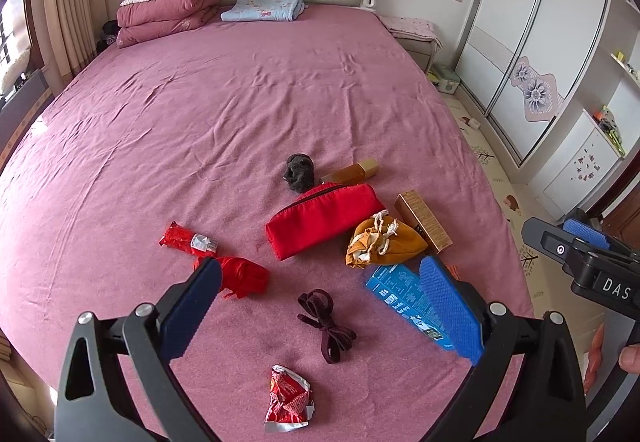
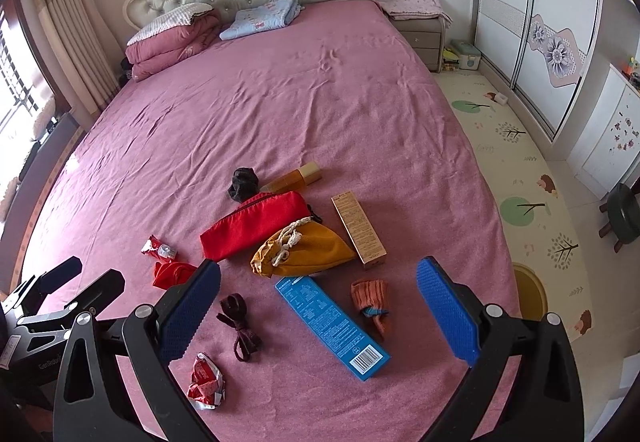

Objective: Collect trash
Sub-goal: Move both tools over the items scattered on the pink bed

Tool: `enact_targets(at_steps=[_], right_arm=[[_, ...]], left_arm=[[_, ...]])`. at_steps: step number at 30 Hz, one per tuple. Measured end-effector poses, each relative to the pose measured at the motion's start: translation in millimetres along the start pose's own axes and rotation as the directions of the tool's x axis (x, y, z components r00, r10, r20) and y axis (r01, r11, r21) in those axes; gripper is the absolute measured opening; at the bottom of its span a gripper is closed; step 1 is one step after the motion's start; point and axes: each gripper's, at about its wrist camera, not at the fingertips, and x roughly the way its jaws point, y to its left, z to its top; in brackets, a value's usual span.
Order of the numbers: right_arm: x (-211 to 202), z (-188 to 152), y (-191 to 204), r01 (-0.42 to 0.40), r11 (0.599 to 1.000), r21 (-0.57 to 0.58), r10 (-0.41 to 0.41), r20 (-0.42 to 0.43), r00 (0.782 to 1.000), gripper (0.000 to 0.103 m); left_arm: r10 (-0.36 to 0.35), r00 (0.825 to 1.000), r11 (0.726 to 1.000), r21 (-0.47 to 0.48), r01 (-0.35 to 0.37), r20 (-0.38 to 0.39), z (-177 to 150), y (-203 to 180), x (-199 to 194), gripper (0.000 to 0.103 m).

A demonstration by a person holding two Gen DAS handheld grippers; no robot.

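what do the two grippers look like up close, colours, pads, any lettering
Both are black plastic frames with silver round screw heads at the joints. The left gripper and right gripper each carry two blue, dimpled rubber finger pads. White letters "DAS" show on the right gripper's body in the left wrist view. No cables show.

- Two crumpled red snack wrappers on the bed: one (image 2: 206, 382) near the foot edge, one (image 2: 159, 248) farther up.
- Two long cartons: one blue box (image 2: 332, 326), one tan box (image 2: 358, 228).
- Two pouches: one red zip pouch (image 2: 252, 224), one mustard drawstring bag (image 2: 308, 248).
- One amber bottle (image 2: 296, 176).
- One dark scrunchie (image 2: 242, 182).
- One dark ribbon (image 2: 240, 326).
- One red cloth (image 2: 172, 274).
- One orange striped sock (image 2: 372, 300).
- Two hand-held grippers: left hand-held gripper (image 1: 320, 306), right hand-held gripper (image 2: 318, 306).
- One folded quilt (image 2: 172, 42) and one folded blue blanket (image 2: 262, 18) at the headboard edge.
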Motion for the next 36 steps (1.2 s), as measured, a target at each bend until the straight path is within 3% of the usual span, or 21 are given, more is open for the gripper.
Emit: enact_targets(at_steps=[36], right_arm=[[0.4,-3.4,0.5,-0.025,1.0,0.012,0.025,-0.008,1.0,0.094]], left_arm=[[-0.007,1.0,1.0,0.008,0.007,-0.006,-8.1,-2.6,-0.1,0.099]])
